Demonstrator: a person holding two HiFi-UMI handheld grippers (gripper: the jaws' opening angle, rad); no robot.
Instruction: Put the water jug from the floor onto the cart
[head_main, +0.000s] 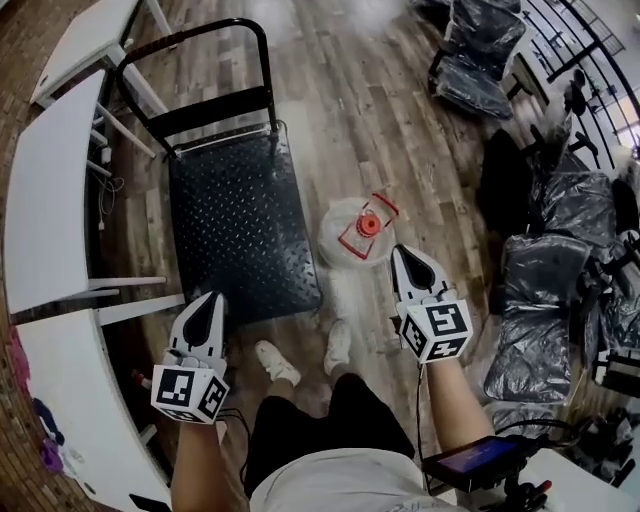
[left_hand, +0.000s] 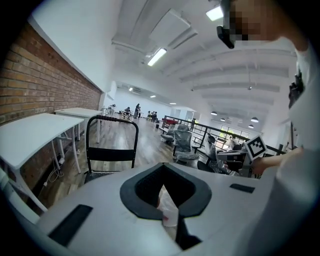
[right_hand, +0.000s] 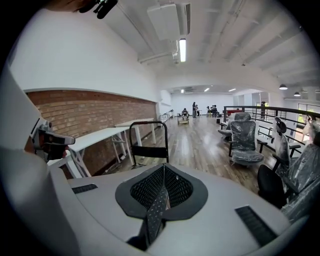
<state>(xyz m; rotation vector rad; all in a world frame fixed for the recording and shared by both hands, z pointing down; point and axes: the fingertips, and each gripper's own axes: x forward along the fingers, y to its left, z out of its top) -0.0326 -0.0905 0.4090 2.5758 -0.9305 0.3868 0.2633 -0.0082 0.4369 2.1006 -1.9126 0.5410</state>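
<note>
The water jug (head_main: 358, 232), clear with a red cap, stands on the wooden floor just right of the cart. The cart (head_main: 240, 230) has a black studded deck and a black handle (head_main: 200, 40) at its far end; the handle also shows in the left gripper view (left_hand: 112, 135) and the right gripper view (right_hand: 149, 135). My left gripper (head_main: 213, 300) hovers at the deck's near edge, jaws together (left_hand: 164, 172); a pale shape that I cannot identify shows low in their hollow. My right gripper (head_main: 400, 252) sits shut and empty (right_hand: 163, 175) just right of the jug, apart from it.
White tables (head_main: 45, 190) line the brick wall left of the cart. Plastic-wrapped office chairs (head_main: 540, 300) crowd the right side, another (head_main: 480, 50) at the far right. The person's white shoes (head_main: 275, 362) stand between the grippers. A small screen device (head_main: 475, 462) lies at the bottom right.
</note>
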